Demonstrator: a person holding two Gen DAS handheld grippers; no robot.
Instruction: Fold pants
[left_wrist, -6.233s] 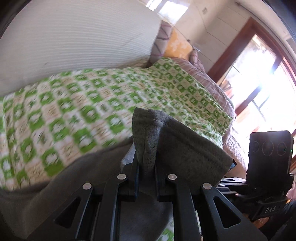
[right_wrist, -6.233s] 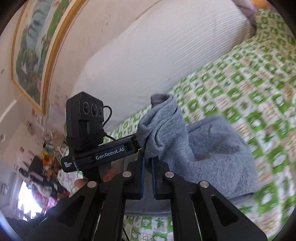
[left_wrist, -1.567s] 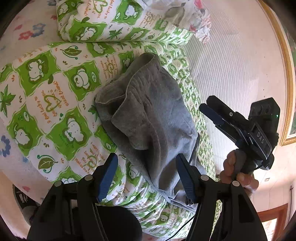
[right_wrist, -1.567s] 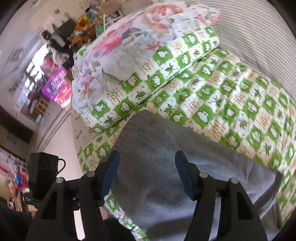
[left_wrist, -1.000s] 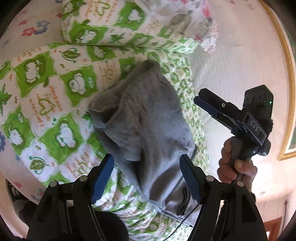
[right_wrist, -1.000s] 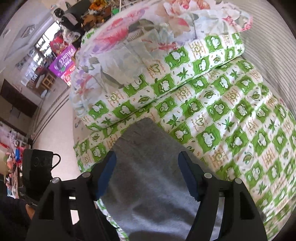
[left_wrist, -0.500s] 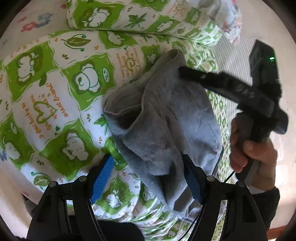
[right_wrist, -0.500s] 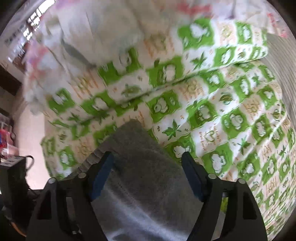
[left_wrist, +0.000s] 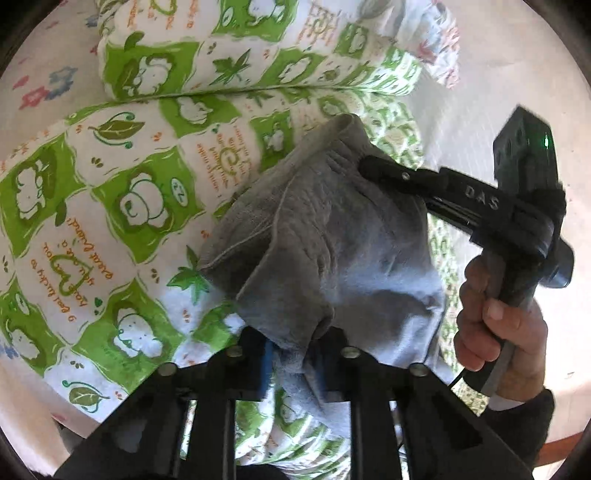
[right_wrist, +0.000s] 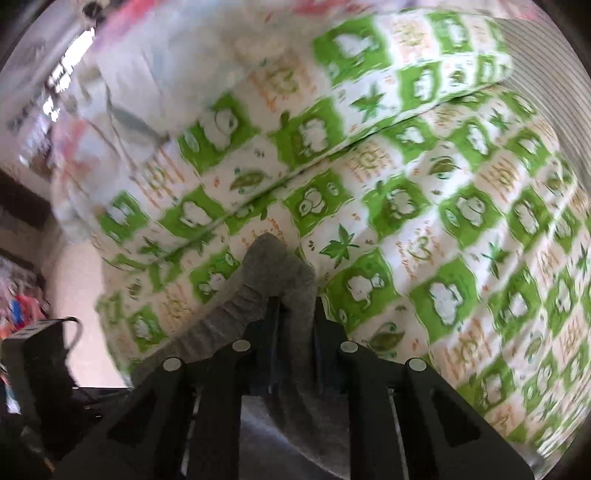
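Pants (left_wrist: 332, 236) between both grippers' closing fingers (right_wrist: 271, 314).

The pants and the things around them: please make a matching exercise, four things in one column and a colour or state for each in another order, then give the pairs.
Things:
1. pants
2. bedsheet
3. left tongs
4. small light on the right tongs

Descriptions:
A. green and white squares with cartoon animals
B. glowing green
C. grey, bunched up
D. closing on the near edge of the cloth

Pairs: 1-C, 2-A, 3-D, 4-B
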